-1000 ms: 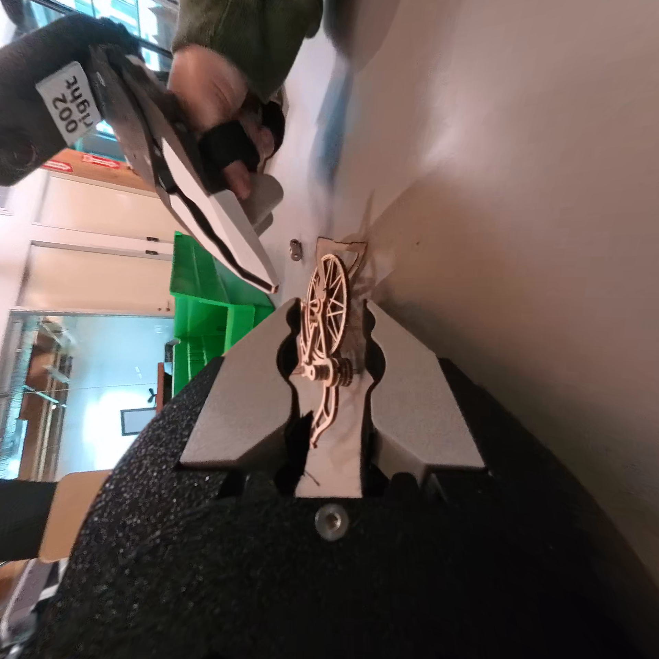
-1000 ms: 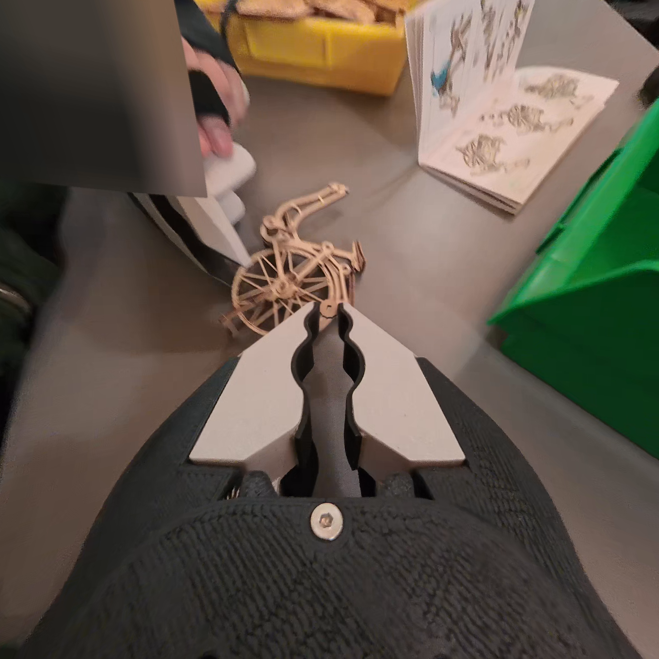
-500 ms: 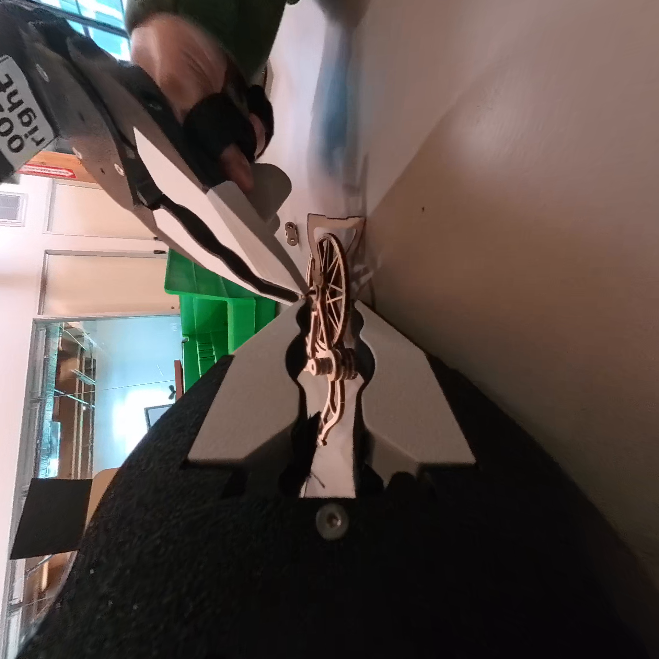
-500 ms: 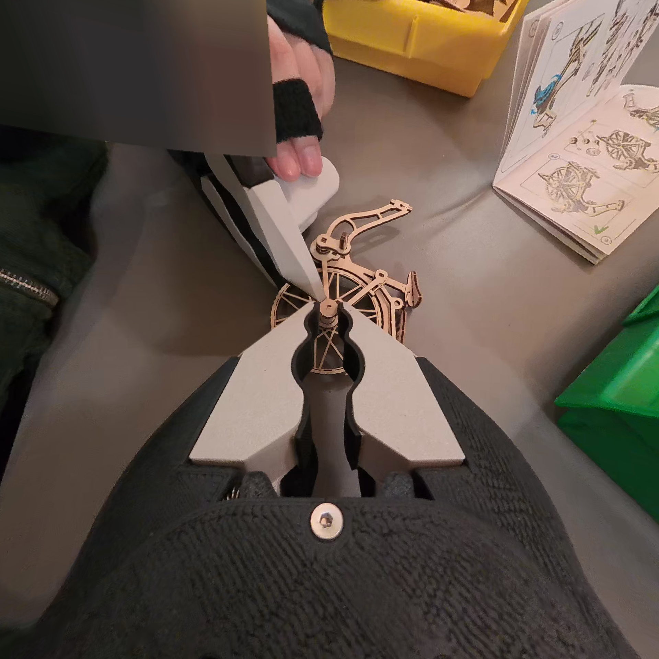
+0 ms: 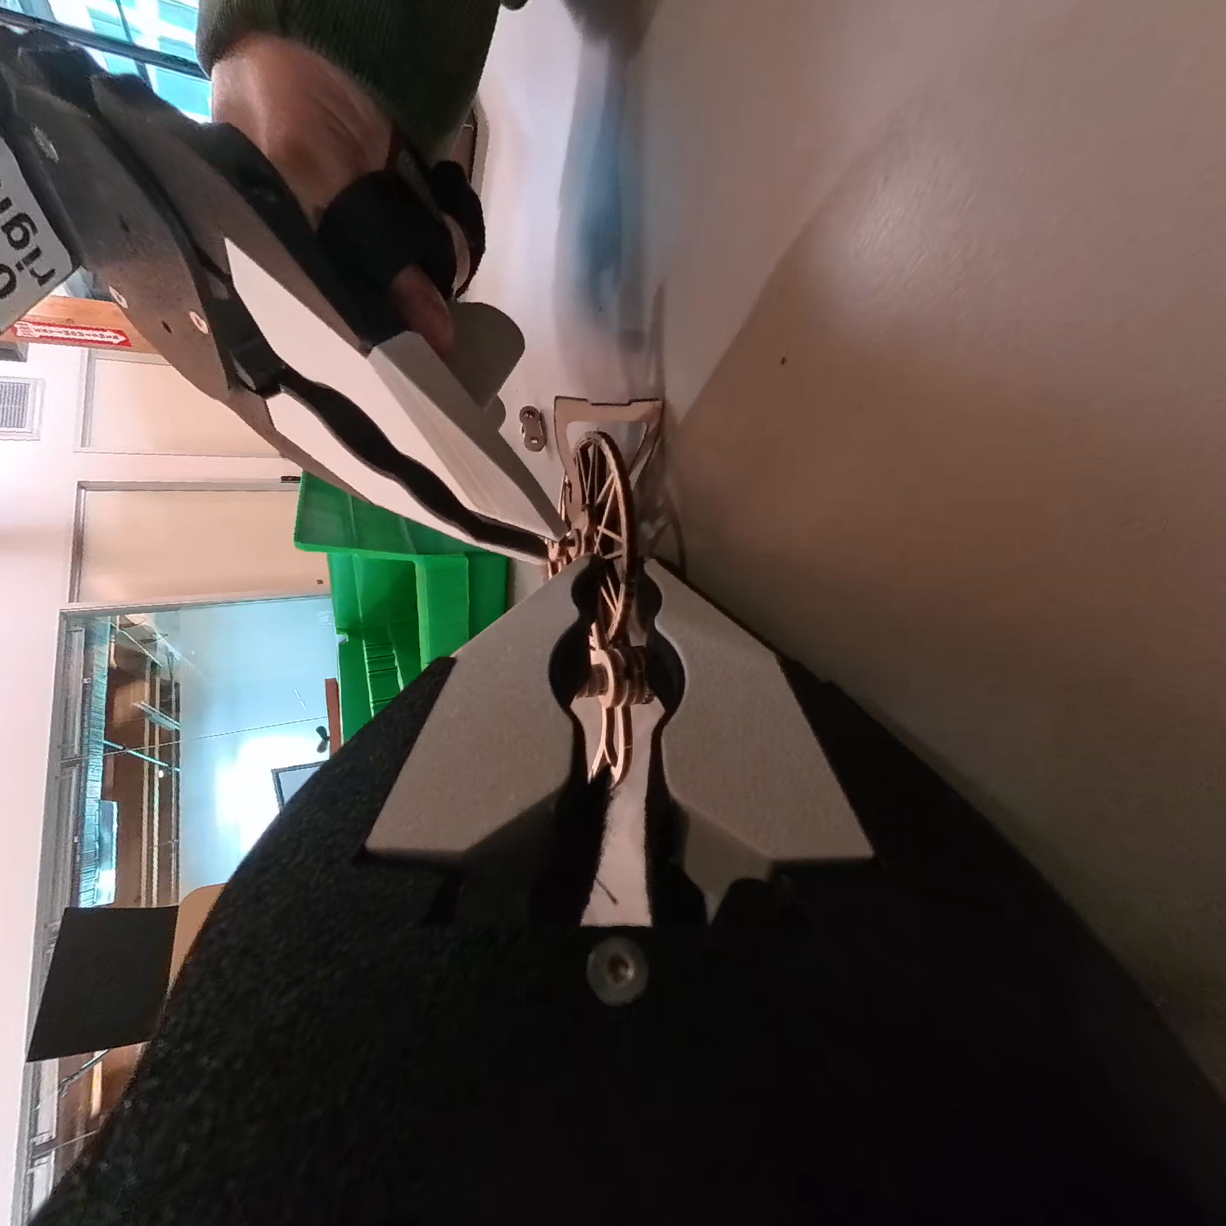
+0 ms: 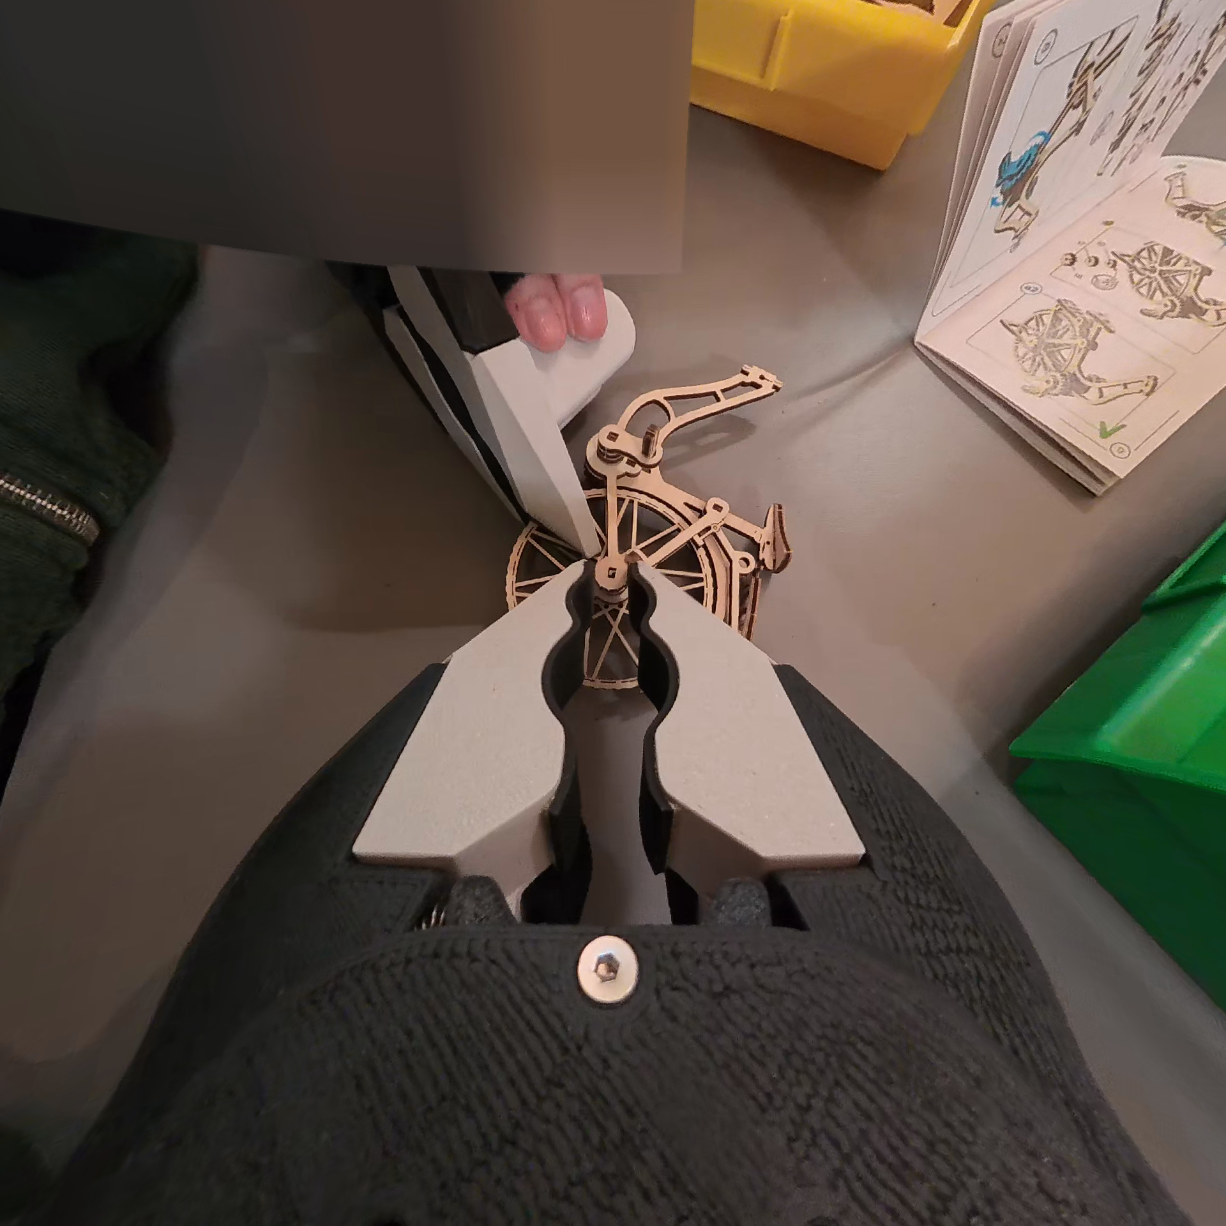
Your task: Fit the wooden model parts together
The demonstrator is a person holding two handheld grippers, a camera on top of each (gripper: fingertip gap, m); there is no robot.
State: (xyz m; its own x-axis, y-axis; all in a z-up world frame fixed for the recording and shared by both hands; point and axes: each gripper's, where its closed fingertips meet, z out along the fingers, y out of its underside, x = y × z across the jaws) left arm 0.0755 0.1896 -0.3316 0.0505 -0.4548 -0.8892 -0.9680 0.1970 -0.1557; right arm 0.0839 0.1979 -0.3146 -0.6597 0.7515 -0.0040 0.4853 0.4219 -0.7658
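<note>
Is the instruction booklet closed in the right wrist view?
No, the instruction booklet lies open on the table, with some pages standing up and an illustrated page facing upward.

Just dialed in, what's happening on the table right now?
A person is working on a wooden model, a spoked wheel in a frame, with a handheld tool in each hand. The left tool is shut on the model near the wheel, holding it against the grey table. The right tool is shut on a small piece at the wheel's hub, apparently fitting it. An open instruction booklet, a yellow bin and a green bin sit nearby.
</note>
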